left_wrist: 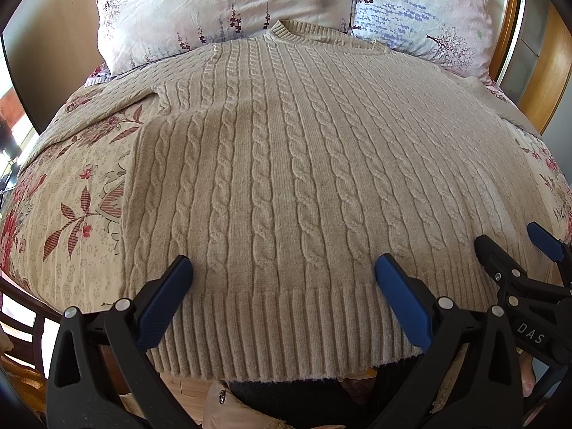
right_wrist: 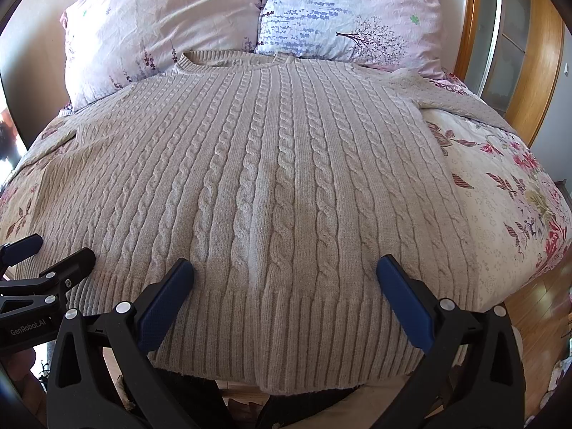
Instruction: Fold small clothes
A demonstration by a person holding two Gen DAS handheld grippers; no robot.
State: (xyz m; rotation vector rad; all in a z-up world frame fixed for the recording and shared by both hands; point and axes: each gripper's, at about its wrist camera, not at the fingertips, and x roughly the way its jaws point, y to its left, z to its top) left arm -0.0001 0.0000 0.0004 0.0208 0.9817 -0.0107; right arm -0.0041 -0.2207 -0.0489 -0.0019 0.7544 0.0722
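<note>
A beige cable-knit sweater (left_wrist: 286,164) lies spread flat on the bed, collar toward the pillows, ribbed hem hanging over the near edge. It fills the right wrist view too (right_wrist: 271,178). My left gripper (left_wrist: 284,268) is open, its blue fingers straddling the hem's left half, holding nothing. My right gripper (right_wrist: 285,268) is open over the hem's right half, holding nothing. The right gripper also shows in the left wrist view (left_wrist: 514,243), and the left gripper shows in the right wrist view (right_wrist: 60,250). One sleeve (right_wrist: 464,93) stretches out to the right.
A floral bedspread (left_wrist: 71,214) covers the bed. Two pillows (left_wrist: 221,10) (right_wrist: 343,14) lean at the head. A wooden bed frame (right_wrist: 536,71) rises on the right. Wood floor (right_wrist: 536,321) lies beside the bed.
</note>
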